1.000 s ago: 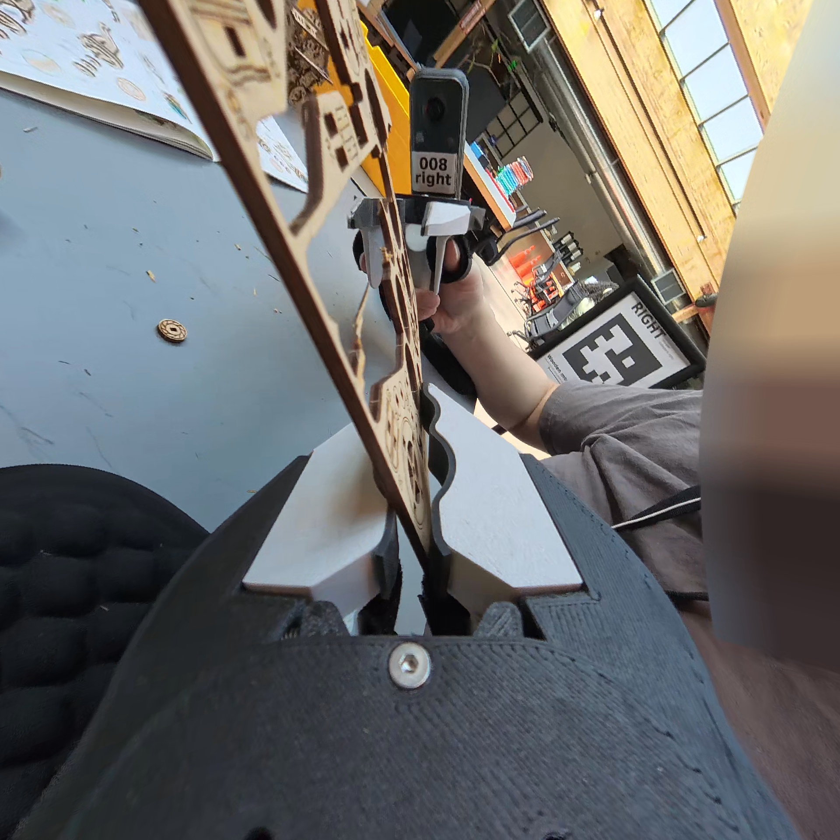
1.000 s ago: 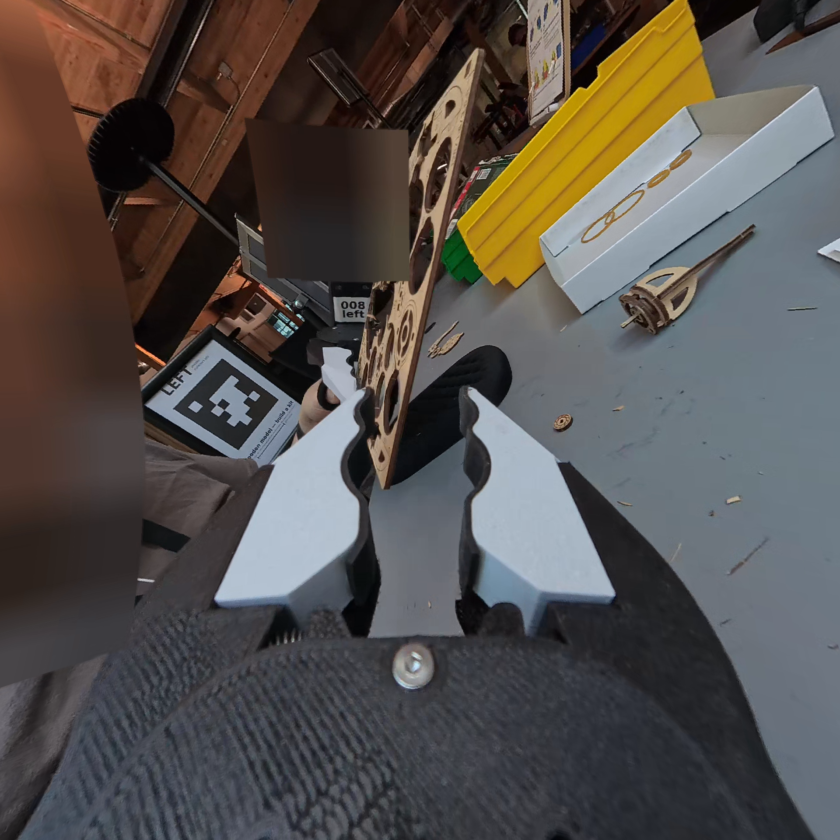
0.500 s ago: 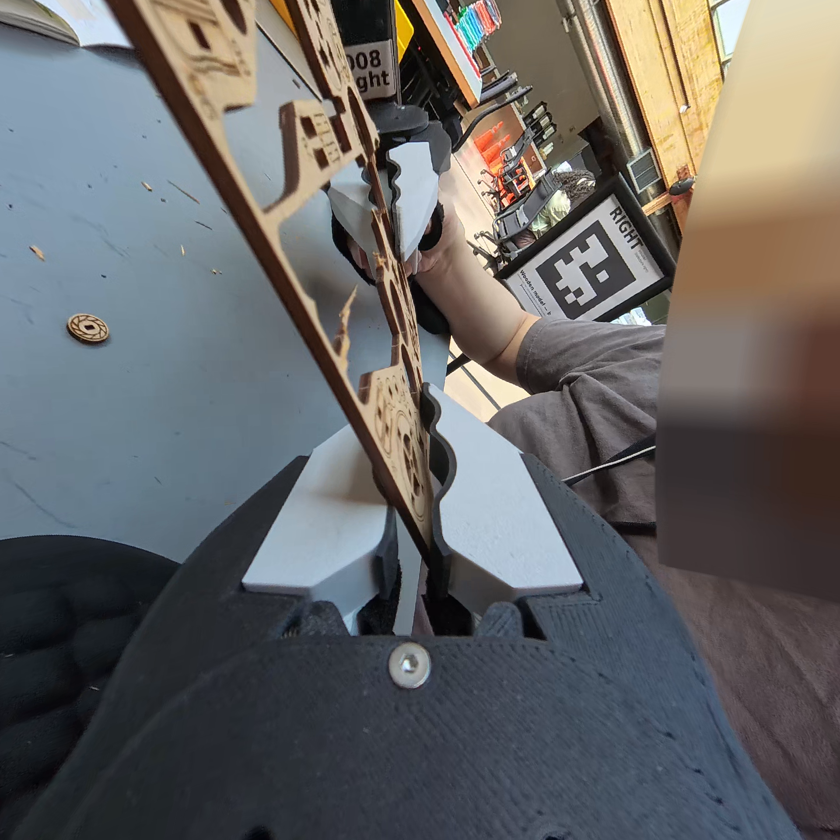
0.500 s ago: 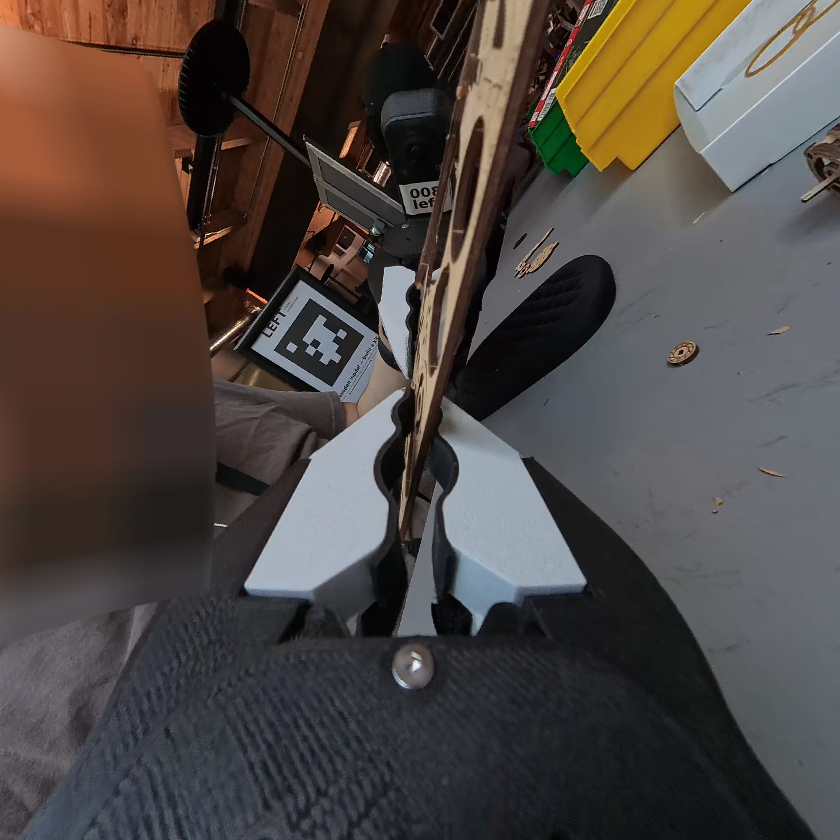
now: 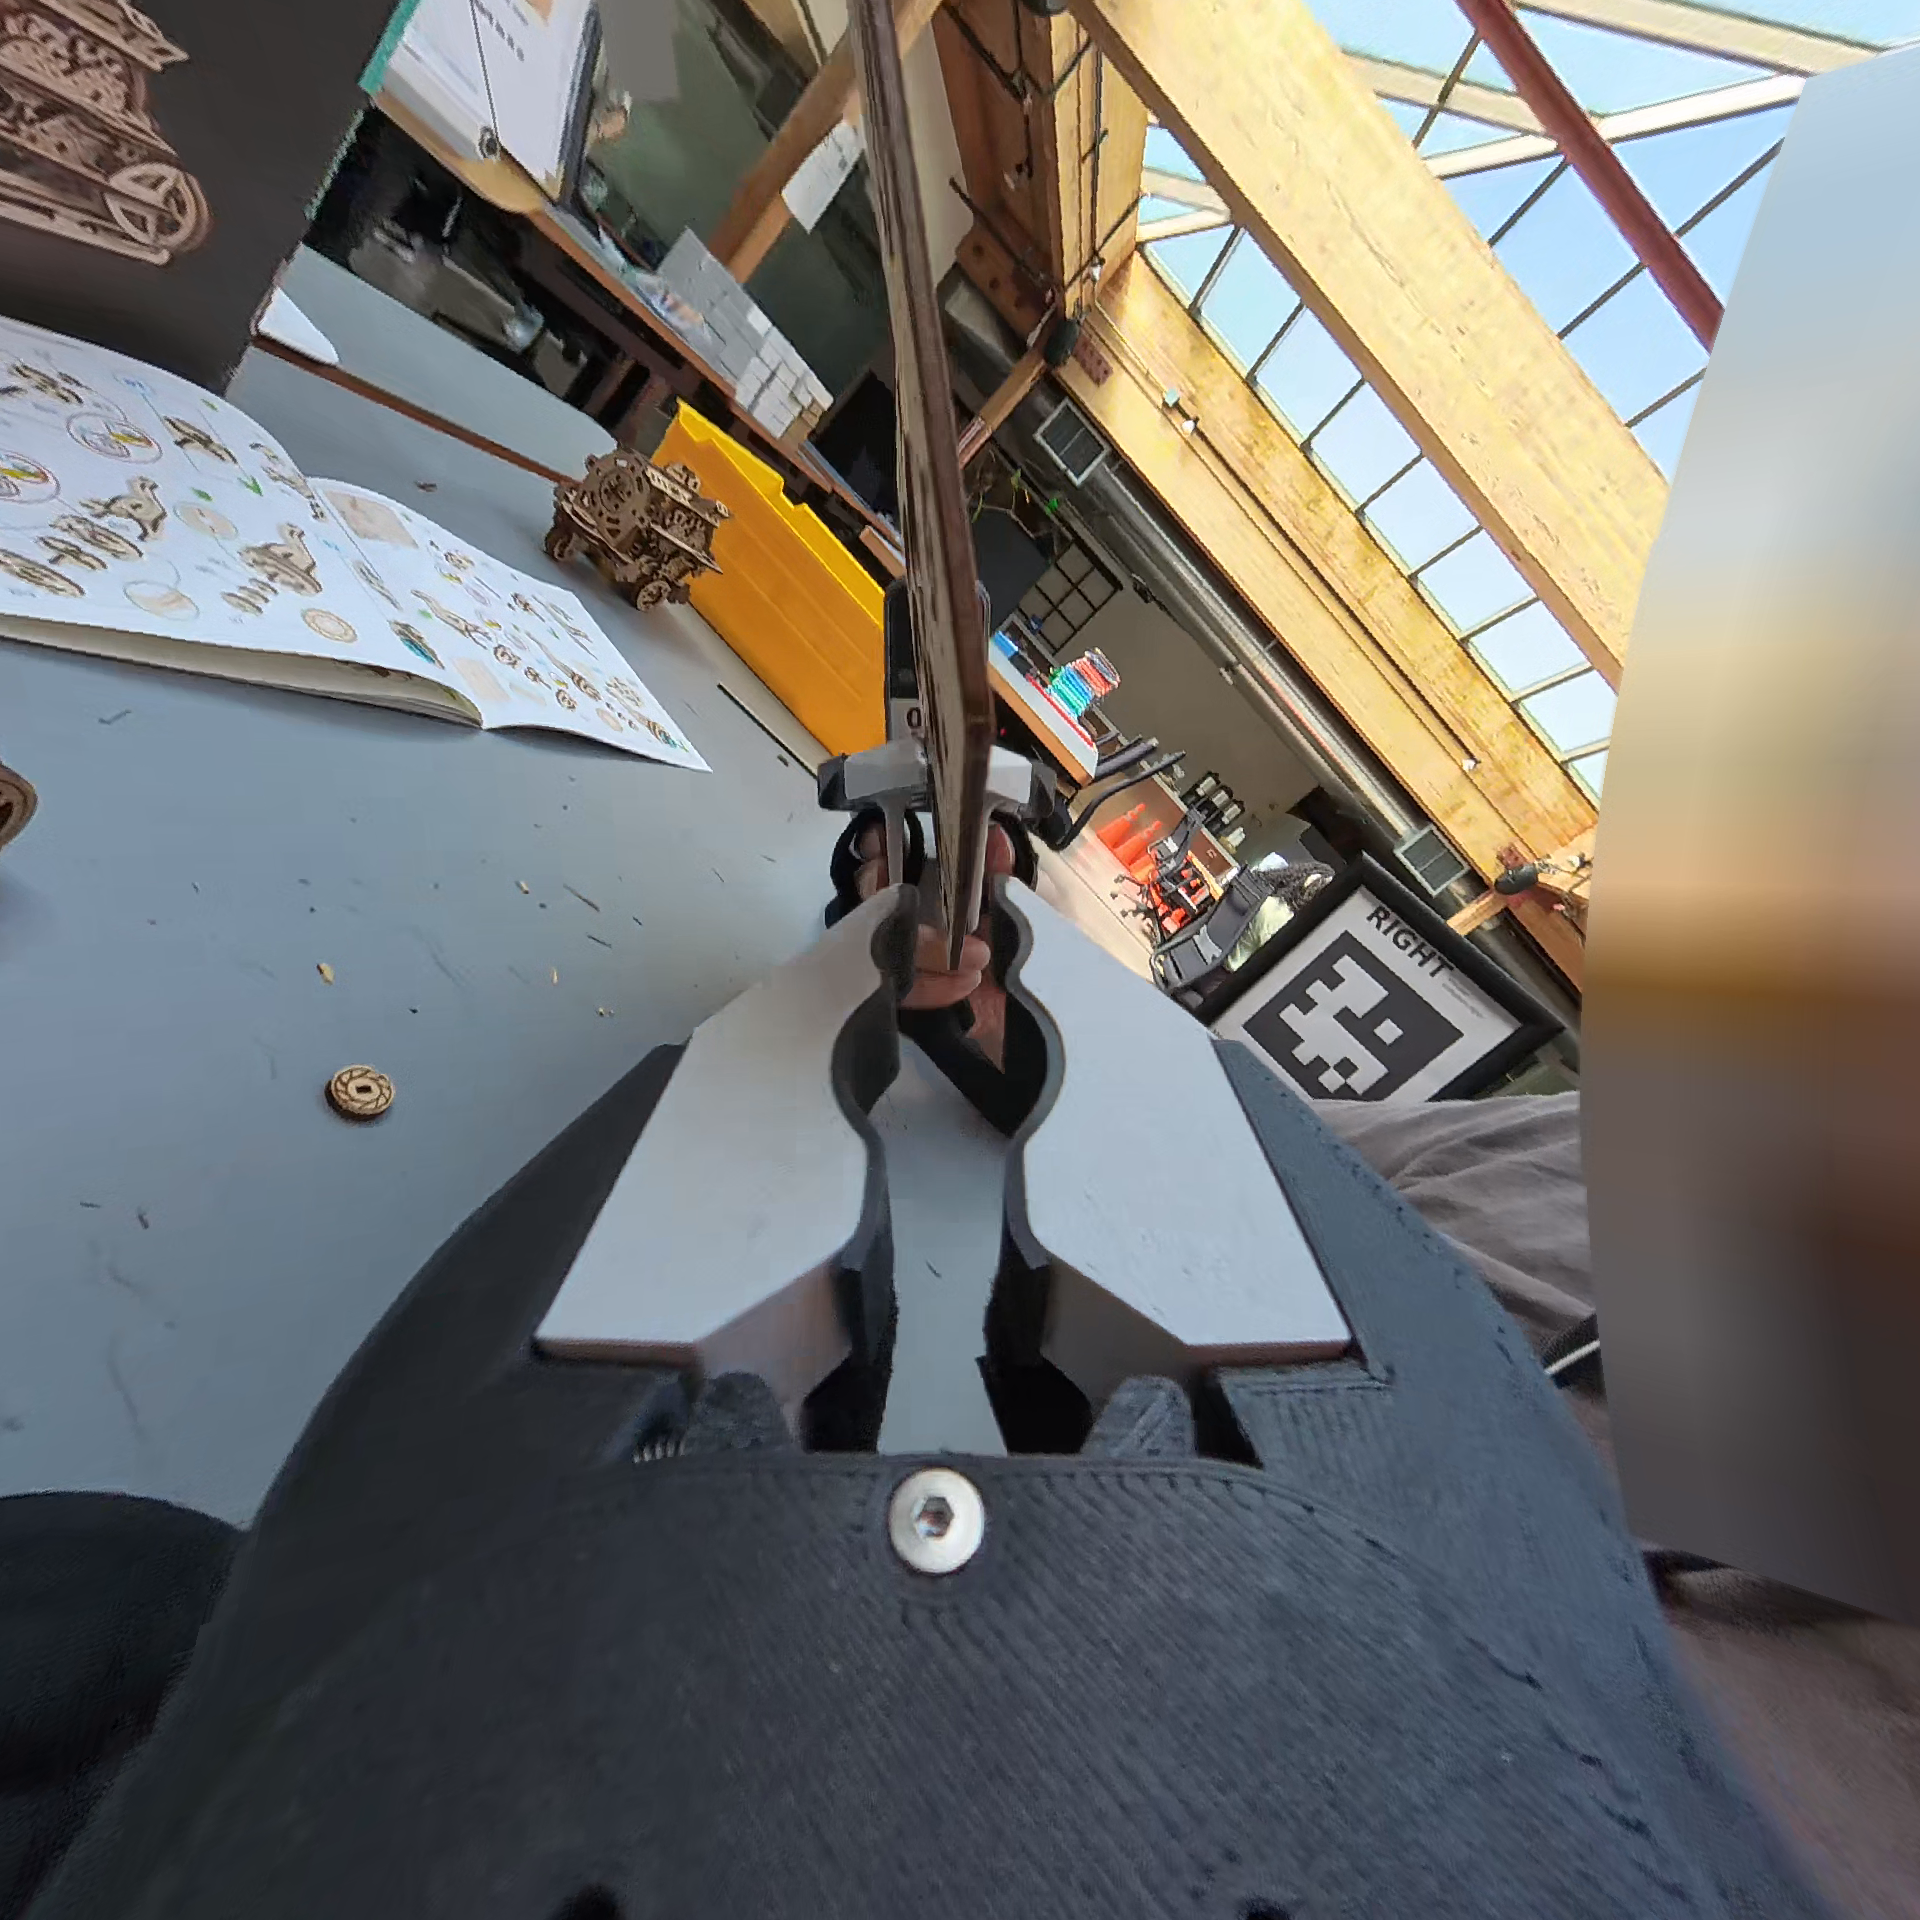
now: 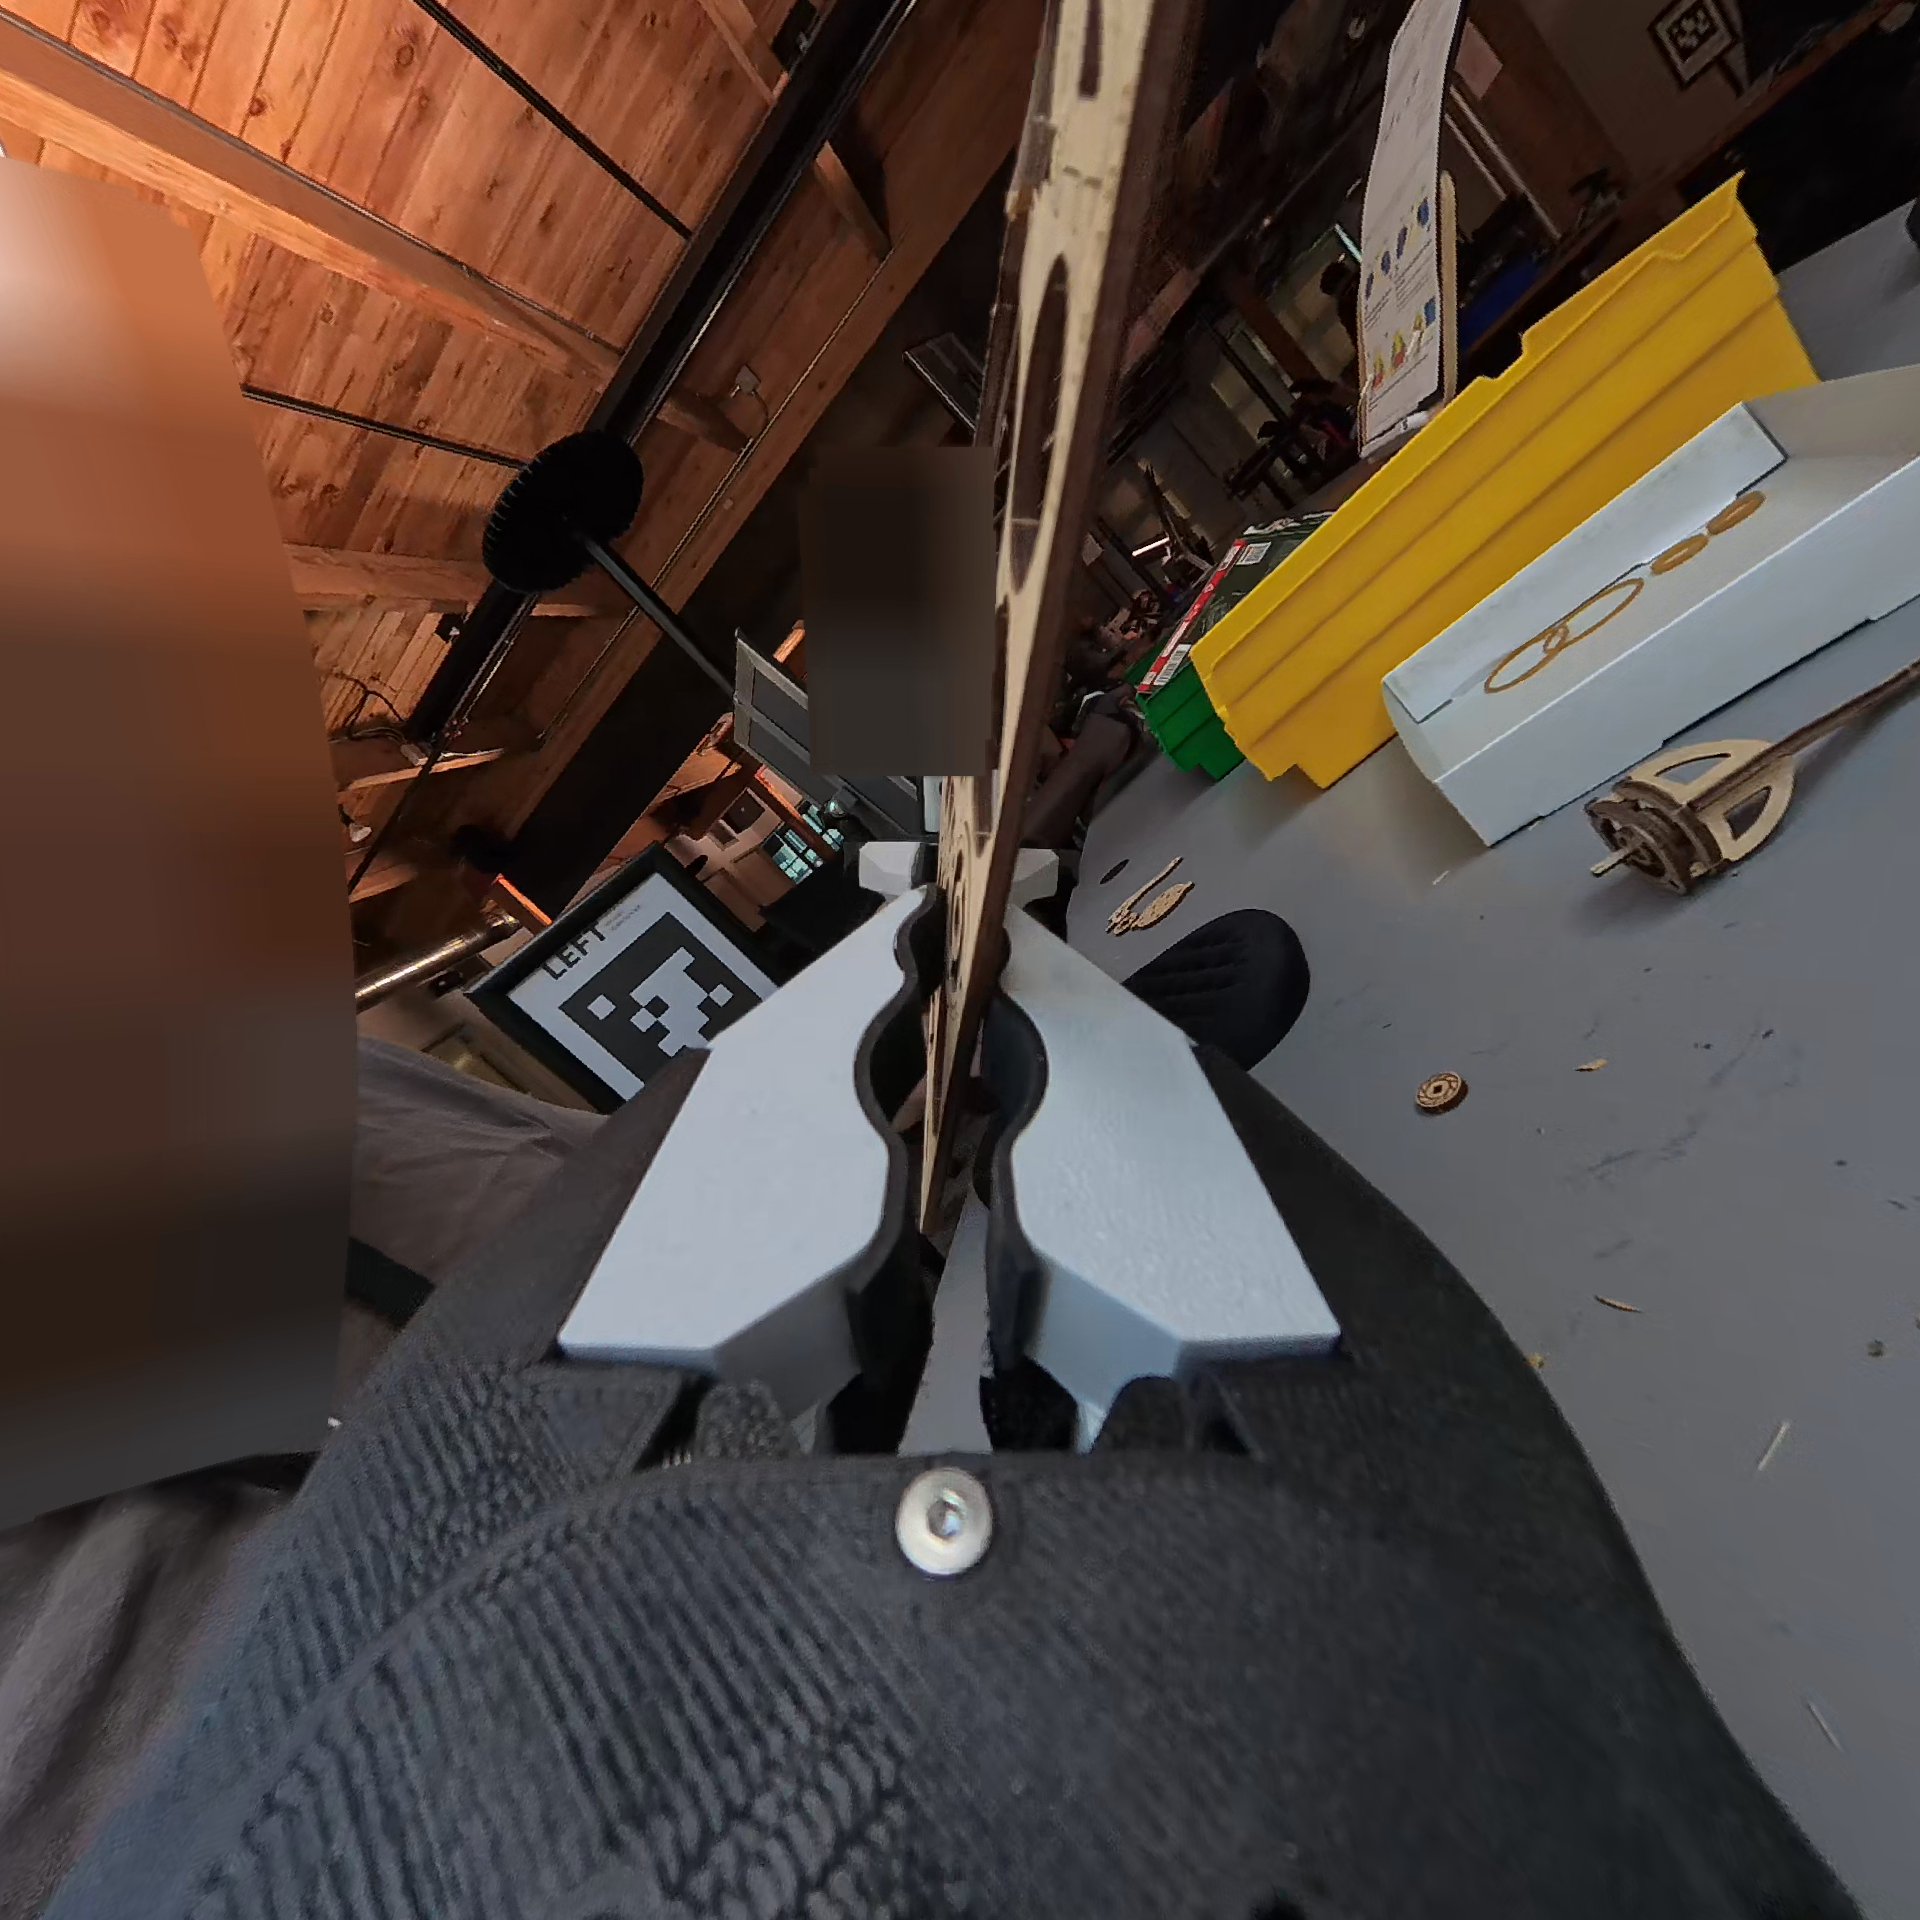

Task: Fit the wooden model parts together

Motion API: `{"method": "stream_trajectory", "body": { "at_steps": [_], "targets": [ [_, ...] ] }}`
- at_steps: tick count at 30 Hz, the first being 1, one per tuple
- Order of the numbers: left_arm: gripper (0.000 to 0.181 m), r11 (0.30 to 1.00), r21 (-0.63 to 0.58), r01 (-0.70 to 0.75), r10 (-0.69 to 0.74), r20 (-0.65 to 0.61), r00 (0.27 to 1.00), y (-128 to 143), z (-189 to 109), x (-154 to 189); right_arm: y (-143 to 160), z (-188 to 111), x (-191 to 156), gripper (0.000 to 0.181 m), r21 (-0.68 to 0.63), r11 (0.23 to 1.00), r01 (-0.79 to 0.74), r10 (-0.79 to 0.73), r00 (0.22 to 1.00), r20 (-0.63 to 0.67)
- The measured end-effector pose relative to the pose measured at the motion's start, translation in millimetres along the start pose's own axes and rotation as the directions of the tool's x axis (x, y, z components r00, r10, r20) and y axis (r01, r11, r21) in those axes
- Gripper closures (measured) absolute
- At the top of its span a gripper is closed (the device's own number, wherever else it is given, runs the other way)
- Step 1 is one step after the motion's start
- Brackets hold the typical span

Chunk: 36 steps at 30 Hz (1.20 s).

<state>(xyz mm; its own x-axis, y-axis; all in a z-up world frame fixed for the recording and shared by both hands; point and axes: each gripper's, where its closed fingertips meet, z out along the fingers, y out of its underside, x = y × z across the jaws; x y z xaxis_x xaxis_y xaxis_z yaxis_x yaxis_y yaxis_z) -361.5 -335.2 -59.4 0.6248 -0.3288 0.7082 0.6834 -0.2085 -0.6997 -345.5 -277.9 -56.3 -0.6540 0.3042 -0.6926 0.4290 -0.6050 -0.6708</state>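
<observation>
A laser-cut wooden parts sheet stands upright, seen edge-on in both views. My right gripper is shut on its lower edge, and the sheet runs deep between the fingers. My left gripper is open; the sheet's lower corner sits loosely at its fingertips with a gap on each side. The right gripper shows farther off in the left wrist view, clamped on the sheet. A small wooden disc lies on the grey table; it also shows in the right wrist view.
An open instruction booklet and an assembled wooden model lie left, by a yellow bin. To the right are yellow bins, a white box, a wooden sub-assembly with an axle and a black padded rest. Tip to tip, the grippers are about 7 cm apart. The small wooden disc is about 15 cm from both grippers' fingertips.
The right gripper has shut on the sheet. The left gripper, shut on it before, has opened and let go. The sheet has swung upright and edge-on.
</observation>
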Motion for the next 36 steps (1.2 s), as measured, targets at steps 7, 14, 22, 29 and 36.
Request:
{"method": "stream_trajectory", "body": {
  "at_steps": [7,14,22,29,36],
  "targets": [
    [0.174,0.994,0.113,0.005,-0.001,-0.033,0.999,-12,28,4,-10,-2,-7,0.18,0.089,0.991,0.1,-0.101,0.995,-0.001],
    [0.181,0.986,0.148,-0.081,0.084,-0.017,0.996,-22,37,8,-12,-4,-11,0.18,0.113,0.983,0.146,-0.145,0.989,-0.014],
    [0.181,0.99,0.065,-0.121,0.122,0.001,0.993,-30,14,13,-23,-10,-9,0.127,0.099,0.953,0.285,-0.268,0.951,-0.157],
    [0.181,0.99,-0.081,-0.112,0.113,0.014,0.993,-18,-2,12,-63,-45,-13,0.119,0.219,0.926,0.306,-0.263,0.942,-0.207],
    [0.18,0.979,-0.185,-0.087,0.092,0.017,0.996,-3,-7,9,-41,-41,-4,0.145,0.075,0.991,0.112,-0.104,0.989,-0.1]
  ]
}}
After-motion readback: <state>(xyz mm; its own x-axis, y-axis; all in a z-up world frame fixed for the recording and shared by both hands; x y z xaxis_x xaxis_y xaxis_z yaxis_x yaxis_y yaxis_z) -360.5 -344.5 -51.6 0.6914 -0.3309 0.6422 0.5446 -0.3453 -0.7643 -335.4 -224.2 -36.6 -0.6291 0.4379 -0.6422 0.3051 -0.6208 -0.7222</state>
